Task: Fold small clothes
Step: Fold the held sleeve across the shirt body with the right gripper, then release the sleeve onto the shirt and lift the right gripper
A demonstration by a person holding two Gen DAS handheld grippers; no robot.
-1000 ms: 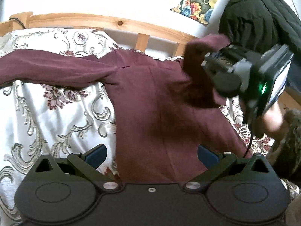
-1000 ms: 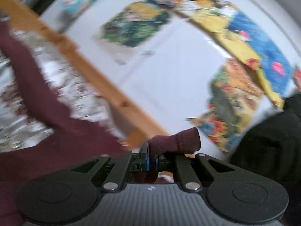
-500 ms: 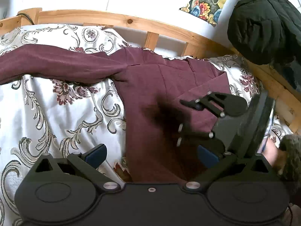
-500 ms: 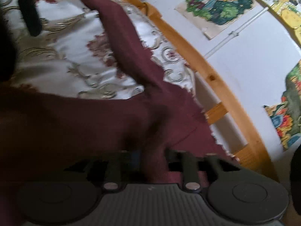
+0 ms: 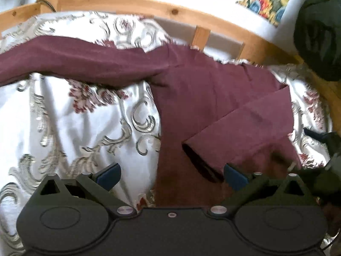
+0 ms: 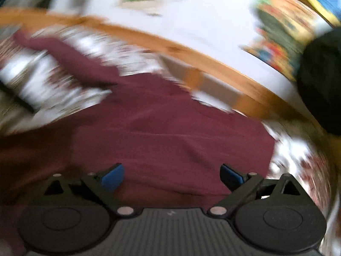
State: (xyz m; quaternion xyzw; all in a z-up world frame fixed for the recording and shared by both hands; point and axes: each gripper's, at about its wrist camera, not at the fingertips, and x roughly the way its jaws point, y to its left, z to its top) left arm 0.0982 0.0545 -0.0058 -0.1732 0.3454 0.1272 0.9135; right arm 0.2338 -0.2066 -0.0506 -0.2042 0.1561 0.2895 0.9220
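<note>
A dark maroon long-sleeved knit top [image 5: 191, 98] lies spread on a white bedspread with silver scrolls and red flowers [image 5: 70, 128], its neck end toward a curved pale wooden bed rail [image 5: 136, 2]. One sleeve [image 5: 245, 125] is folded diagonally across the body, its dark cuff opening lying near the lower middle of the left wrist view. The other sleeve [image 5: 70, 59] stretches out flat to the left, not yet folded.

The left gripper [image 5: 170, 173] hovers just above the top's lower part, its jaws wide apart with blue pads [image 5: 108, 173] showing, holding nothing. The right gripper [image 6: 171, 176] is likewise spread wide and empty over the garment's body; its view is heavily blurred. A black bundle of dark clothing [image 5: 319, 29] sits by the rail at far right.

The sleeve-folding step appears half done. The next move probably calls for a gripper to reach left, pinch the outstretched sleeve near its cuff, and carry it across the body without dragging the top.
</note>
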